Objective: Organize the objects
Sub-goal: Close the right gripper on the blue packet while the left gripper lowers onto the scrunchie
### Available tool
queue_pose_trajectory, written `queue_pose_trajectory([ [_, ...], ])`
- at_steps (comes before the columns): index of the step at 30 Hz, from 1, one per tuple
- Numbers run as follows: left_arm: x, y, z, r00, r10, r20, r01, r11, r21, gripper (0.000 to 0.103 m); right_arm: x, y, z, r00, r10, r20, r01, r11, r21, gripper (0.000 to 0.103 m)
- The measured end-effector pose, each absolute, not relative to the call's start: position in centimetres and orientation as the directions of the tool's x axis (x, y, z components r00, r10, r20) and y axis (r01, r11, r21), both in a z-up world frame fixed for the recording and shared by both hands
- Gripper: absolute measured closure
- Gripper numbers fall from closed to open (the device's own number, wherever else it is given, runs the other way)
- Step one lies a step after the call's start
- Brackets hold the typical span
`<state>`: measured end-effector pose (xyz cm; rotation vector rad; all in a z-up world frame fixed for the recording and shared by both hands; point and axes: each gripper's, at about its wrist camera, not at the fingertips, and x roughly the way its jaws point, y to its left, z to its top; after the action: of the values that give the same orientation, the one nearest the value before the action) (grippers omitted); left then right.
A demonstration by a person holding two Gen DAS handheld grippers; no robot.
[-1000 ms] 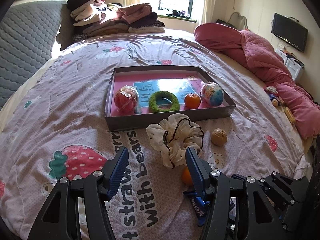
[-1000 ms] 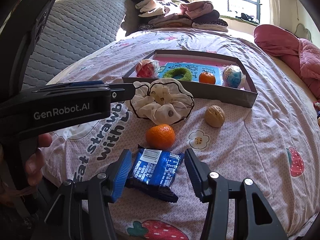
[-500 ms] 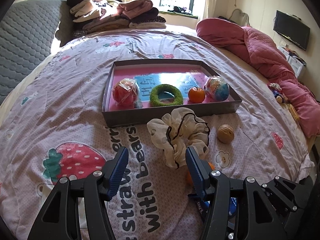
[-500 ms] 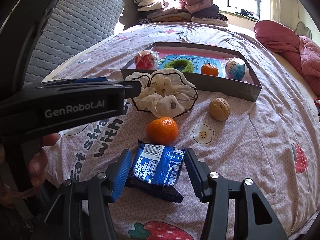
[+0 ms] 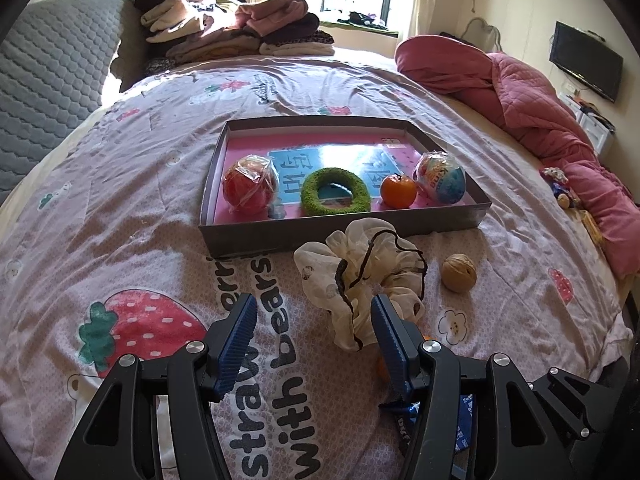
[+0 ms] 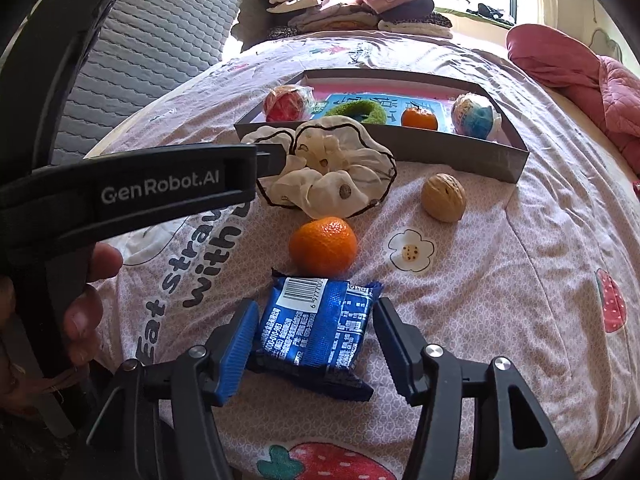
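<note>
A grey box lid (image 5: 348,236) on the bed holds a wrapped red ball (image 5: 249,189), a green ring (image 5: 335,191), an orange (image 5: 397,190) and a blue-pink egg toy (image 5: 440,178). In front of it lie a cream scrunchie (image 5: 360,276), a walnut (image 5: 459,272), a second orange (image 6: 323,245) and a blue snack packet (image 6: 316,330). My left gripper (image 5: 312,340) is open and empty, just short of the scrunchie. My right gripper (image 6: 314,344) is open with the snack packet between its fingers, which do not touch it.
The bedspread (image 5: 120,240) is pink with strawberry prints. A red quilt (image 5: 540,120) is bunched on the right. Folded clothes (image 5: 232,24) are stacked at the bed's far end. A grey padded headboard (image 5: 44,80) stands on the left. The left gripper's body (image 6: 132,196) crosses the right wrist view.
Both grippers have moved forward toward the box. The scrunchie, orange and packet look larger. The right gripper's open fingers now straddle more of the packet.
</note>
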<state>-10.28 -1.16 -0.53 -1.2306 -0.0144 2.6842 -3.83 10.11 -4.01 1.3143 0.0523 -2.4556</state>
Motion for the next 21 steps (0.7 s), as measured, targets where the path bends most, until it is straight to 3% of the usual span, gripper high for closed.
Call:
queue_pose_trajectory([
  [21,-13.9,-1.1,-4.2,-0.584,0.145,-0.798,-0.132,-0.988,-0.082,0.042,-3.9,9.1,-5.7,-0.501,-0.282,-0.818,0.361,-0.927,0.099,0.041],
])
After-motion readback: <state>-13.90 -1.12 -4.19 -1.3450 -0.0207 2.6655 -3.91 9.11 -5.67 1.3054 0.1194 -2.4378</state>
